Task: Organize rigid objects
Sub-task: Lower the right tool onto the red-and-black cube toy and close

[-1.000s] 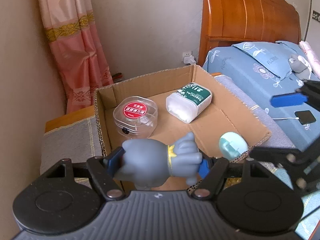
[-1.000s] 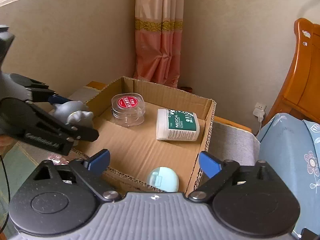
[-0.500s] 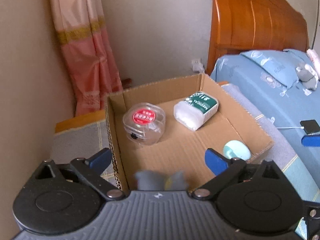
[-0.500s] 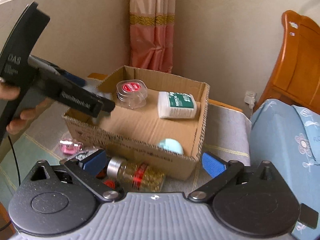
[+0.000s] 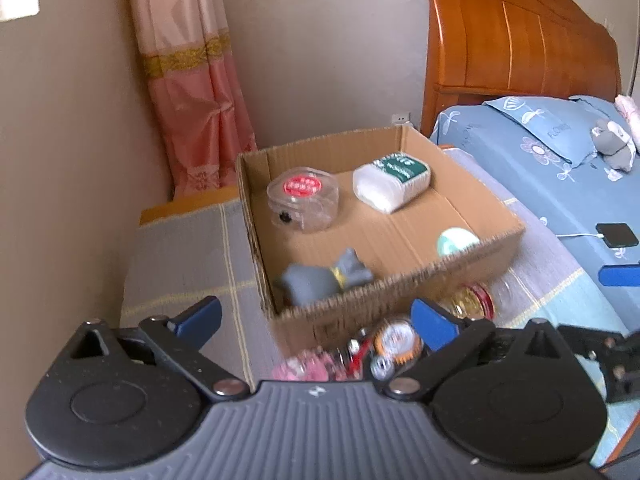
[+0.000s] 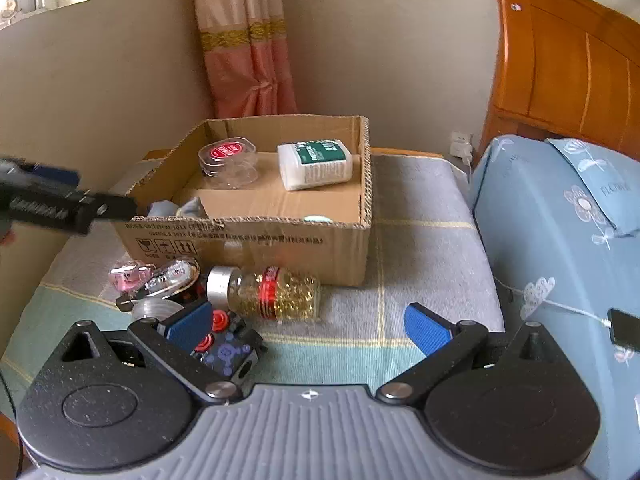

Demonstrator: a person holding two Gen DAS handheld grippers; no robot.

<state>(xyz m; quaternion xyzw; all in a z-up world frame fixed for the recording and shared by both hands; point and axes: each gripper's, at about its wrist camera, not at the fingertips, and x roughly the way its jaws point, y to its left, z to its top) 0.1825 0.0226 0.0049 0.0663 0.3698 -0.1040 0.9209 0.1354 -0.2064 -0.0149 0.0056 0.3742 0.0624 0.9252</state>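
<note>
A cardboard box (image 5: 400,292) (image 6: 248,248) stands on a grey mat. In it lie a grey toy (image 5: 320,280) (image 6: 176,208) at the near left corner, a clear tub with a red lid (image 5: 302,196), a white and green medical box (image 5: 394,184) and a mint egg-shaped case (image 5: 456,240). My left gripper (image 5: 316,318) hangs before the box's near left corner, its jaws opening with nothing between them. My right gripper (image 6: 308,322) is open and empty above the mat. Before it lie a capsule bottle (image 6: 276,292) and a black and blue cube (image 6: 228,352).
A pink trinket (image 6: 128,274) and a clear oval case (image 6: 172,276) lie left of the bottle. A bed with a blue sheet (image 6: 560,240) and a wooden headboard (image 6: 560,60) runs along the right, with a phone (image 5: 616,234) on it. A wall and a pink curtain (image 6: 248,60) stand behind.
My left gripper opened and let go of the grey toy, which now lies in the box, then drew back. The right gripper also pulled back, bringing the loose items before the box into view.
</note>
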